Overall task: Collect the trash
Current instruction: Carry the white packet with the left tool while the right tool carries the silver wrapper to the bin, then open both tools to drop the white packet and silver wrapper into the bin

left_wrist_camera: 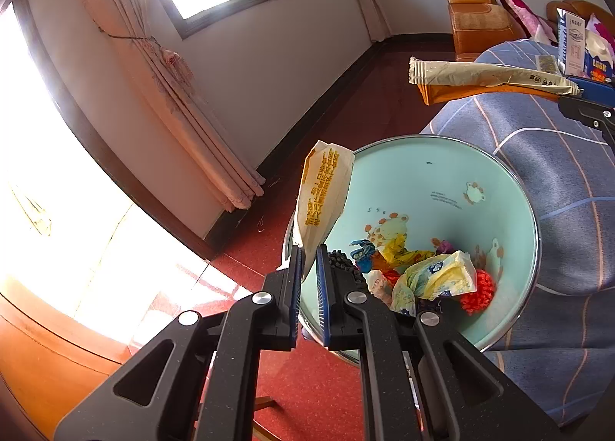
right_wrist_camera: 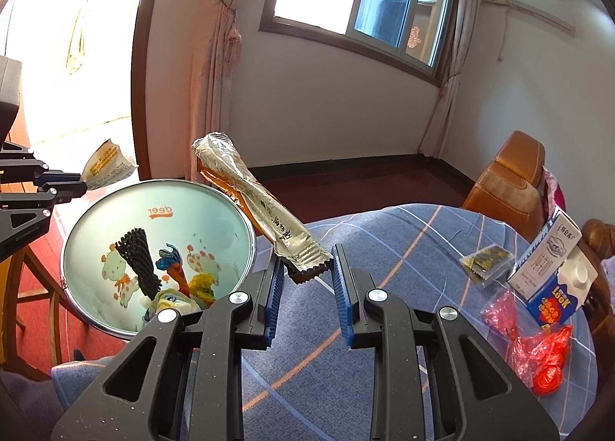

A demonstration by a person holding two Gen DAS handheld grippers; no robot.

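The blue plaid cloth (right_wrist_camera: 403, 249) covering the desk fills the lower right of the right wrist view. At its left edge, lower left of that frame, stands the mint-green bin (right_wrist_camera: 215, 218) with a chrome rim, cartoon deer on its inner wall and the orange word "deer" seen upside down; crumpled wrappers, a black foam net and a red mesh ball lie in its bottom. At the far right of the frame a blue-and-white milk carton (right_wrist_camera: 553, 272) stands tilted, reading "look" near its base, its other print too small to read. Below it lies a red plastic bag (right_wrist_camera: 538, 348), and left of the carton a small gold-speckled packet (right_wrist_camera: 486, 260). The right tool (right_wrist_camera: 307, 268) pinches the end of a long silver-and-orange wrapper (right_wrist_camera: 253, 199) with Chinese print, held beside the bin's rim. The left tool (left_wrist_camera: 309, 252) is pressed together on a white paper wrapper (left_wrist_camera: 326, 187) with yellow Chinese characters, at the bin's left rim.
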